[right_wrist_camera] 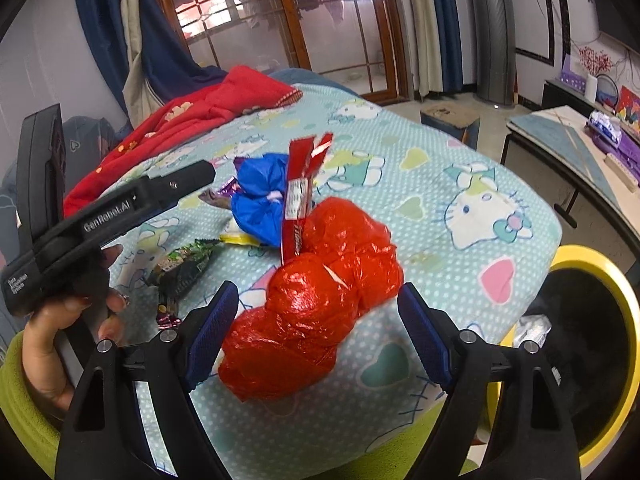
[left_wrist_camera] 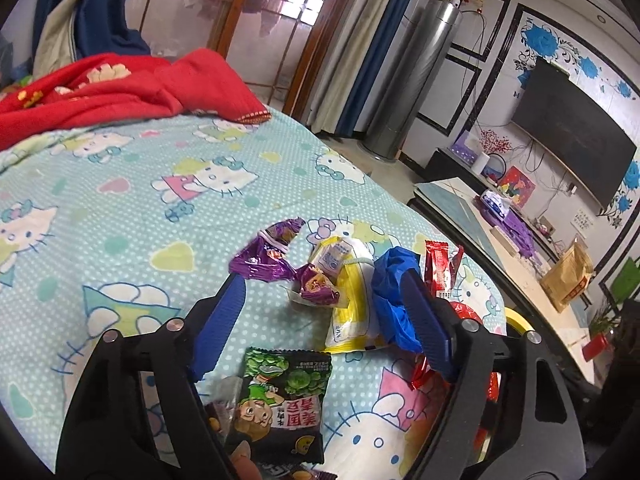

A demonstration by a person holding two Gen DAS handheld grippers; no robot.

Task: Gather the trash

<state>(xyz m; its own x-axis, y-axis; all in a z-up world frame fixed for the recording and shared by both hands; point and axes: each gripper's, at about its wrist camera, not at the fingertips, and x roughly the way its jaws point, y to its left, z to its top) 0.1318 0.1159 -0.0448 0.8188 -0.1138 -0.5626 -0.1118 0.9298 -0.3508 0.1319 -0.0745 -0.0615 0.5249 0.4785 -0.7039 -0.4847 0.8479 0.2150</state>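
Both claws stand wide and empty, the left claw point(left_wrist_camera: 320, 312) over wrappers point(left_wrist_camera: 316, 280) mid-bed, the right claw point(right_wrist_camera: 318, 332) straddling the red bag point(right_wrist_camera: 320, 300) with the yellow bin point(right_wrist_camera: 624, 320) at three o'clock, so slippery film could slide free.

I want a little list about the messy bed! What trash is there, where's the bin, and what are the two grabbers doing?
surface: cartoon-cat bedsheet
trash: red plastic bag; blue plastic bag; green snack packet; purple wrapper
bin: yellow-rimmed bin, beside the bed
left gripper: jaws open over the snack wrappers
right gripper: jaws open around the red plastic bag, not pressing
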